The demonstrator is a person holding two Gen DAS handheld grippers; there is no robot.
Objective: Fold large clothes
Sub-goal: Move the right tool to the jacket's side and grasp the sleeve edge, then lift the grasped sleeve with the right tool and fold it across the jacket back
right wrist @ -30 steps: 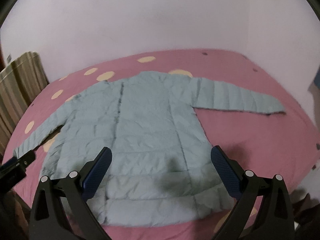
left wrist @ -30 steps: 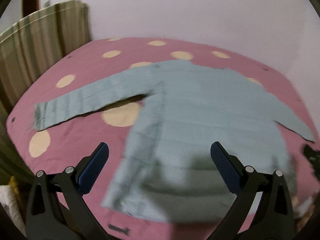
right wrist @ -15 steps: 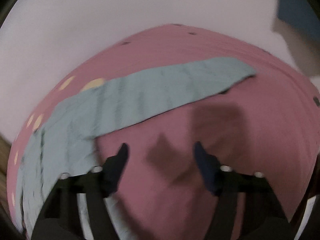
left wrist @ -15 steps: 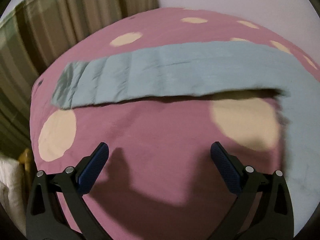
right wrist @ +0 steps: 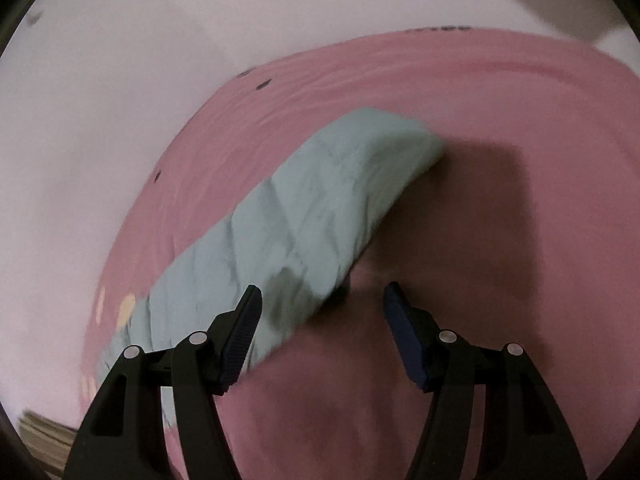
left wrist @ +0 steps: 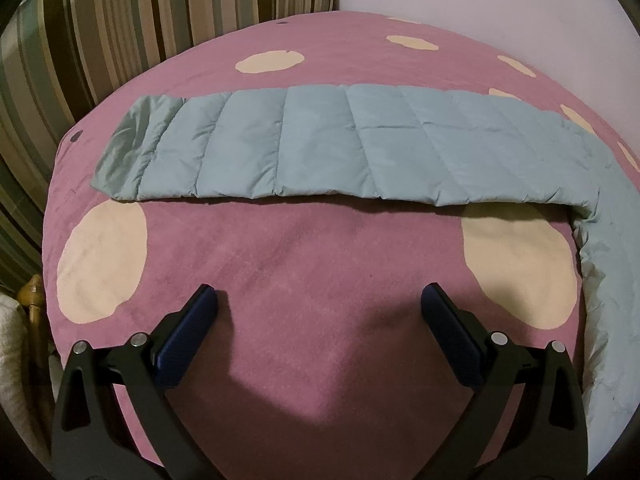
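In the left view, the left hand-held gripper (left wrist: pixel 320 306) is hovering wide open and empty over the bed (left wrist: pixel 320 248), facing the jacket's left sleeve (left wrist: pixel 320 144) lying flat. In the right view, the right hand-held gripper (right wrist: pixel 322 310) is gaping empty beside the right sleeve (right wrist: pixel 320 216), so the sleeve fold is probably starting; each needs to pinch a cuff next.

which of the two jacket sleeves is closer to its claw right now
The pale blue quilted jacket's right sleeve: it reaches down beside the open right claw. The left sleeve lies well ahead of the open left claw.
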